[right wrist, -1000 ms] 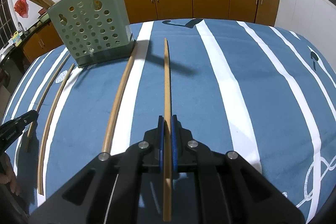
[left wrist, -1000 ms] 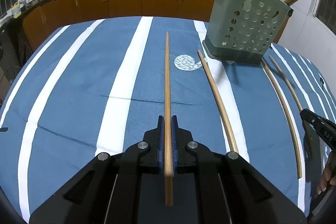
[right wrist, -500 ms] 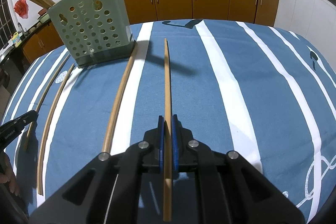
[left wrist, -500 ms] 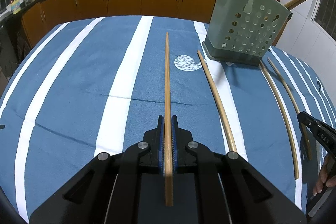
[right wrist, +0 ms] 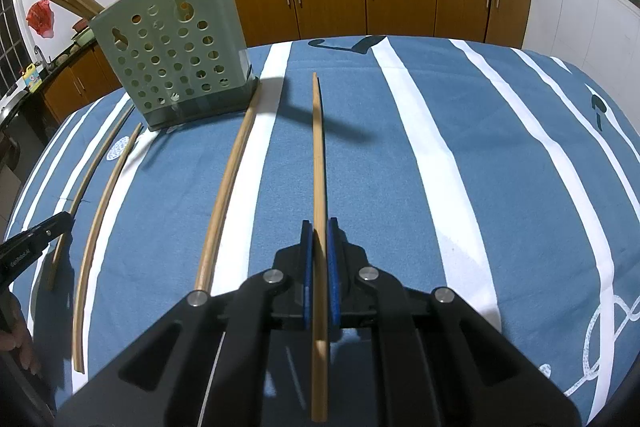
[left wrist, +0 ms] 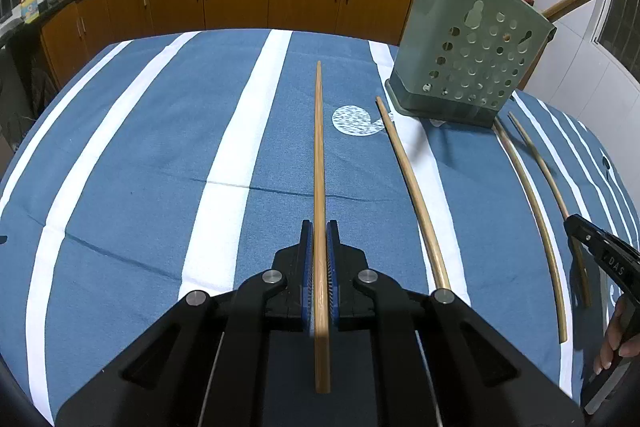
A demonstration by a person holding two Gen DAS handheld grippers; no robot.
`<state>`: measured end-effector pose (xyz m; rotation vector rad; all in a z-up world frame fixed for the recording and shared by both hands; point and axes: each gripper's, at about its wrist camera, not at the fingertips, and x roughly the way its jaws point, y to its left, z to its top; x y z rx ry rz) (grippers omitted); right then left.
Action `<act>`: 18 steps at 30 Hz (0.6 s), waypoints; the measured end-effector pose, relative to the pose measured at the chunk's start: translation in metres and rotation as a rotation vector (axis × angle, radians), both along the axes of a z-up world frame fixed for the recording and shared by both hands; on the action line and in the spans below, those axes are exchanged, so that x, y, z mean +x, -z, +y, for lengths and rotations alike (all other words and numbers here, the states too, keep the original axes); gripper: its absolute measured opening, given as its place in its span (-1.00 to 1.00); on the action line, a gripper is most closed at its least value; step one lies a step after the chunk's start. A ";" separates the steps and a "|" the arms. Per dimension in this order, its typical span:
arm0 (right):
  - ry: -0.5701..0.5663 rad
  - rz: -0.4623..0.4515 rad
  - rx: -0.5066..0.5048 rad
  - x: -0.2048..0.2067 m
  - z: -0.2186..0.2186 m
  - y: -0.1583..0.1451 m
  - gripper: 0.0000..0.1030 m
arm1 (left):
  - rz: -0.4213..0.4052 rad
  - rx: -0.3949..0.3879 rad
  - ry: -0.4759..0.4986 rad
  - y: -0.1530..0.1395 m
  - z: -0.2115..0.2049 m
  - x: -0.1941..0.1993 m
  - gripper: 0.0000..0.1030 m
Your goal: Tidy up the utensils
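Observation:
My left gripper (left wrist: 319,227) is shut on a long wooden chopstick (left wrist: 319,147) that points forward over the striped tablecloth. My right gripper (right wrist: 319,225) is shut on another chopstick (right wrist: 318,147), also pointing forward. A green perforated utensil holder (left wrist: 468,67) stands at the far right in the left wrist view and at the far left in the right wrist view (right wrist: 172,63), with several chopsticks standing in it. Three loose chopsticks (left wrist: 416,195) lie on the cloth near it; they also show in the right wrist view (right wrist: 228,183).
The table has a blue cloth with white stripes (left wrist: 160,167). Kitchen cabinets (left wrist: 240,3) and a counter with woks run behind it. The right gripper's tip shows at the right edge of the left wrist view (left wrist: 600,255).
Both grippers keep hold of their chopsticks. The left wrist view has shifted slightly; the holder sits a little lower and nearer. The right view is almost unchanged.

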<state>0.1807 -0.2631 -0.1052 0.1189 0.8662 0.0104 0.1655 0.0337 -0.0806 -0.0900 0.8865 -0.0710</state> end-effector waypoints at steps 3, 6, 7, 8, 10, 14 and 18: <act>0.000 0.000 0.000 0.000 0.000 0.000 -0.81 | 0.000 -0.001 0.000 0.000 0.000 0.000 -0.84; 0.000 0.000 0.002 0.000 0.000 0.000 -0.81 | 0.000 -0.002 -0.001 0.000 0.000 0.000 -0.84; 0.000 0.000 0.001 0.000 0.000 0.000 -0.81 | 0.000 -0.002 -0.001 0.000 -0.001 0.000 -0.84; 0.000 0.000 0.000 0.000 0.000 0.000 -0.81 | 0.000 -0.001 -0.001 0.000 -0.001 0.000 -0.84; 0.000 0.000 0.000 0.000 0.000 0.000 -0.81 | 0.000 -0.002 -0.001 0.000 -0.001 0.000 -0.84; 0.000 0.000 0.001 0.000 0.000 0.000 -0.81 | 0.000 -0.002 -0.001 0.001 0.000 0.000 -0.84; 0.000 0.001 -0.002 -0.001 0.000 0.000 -0.81 | 0.000 0.011 0.000 0.000 -0.001 -0.001 -0.84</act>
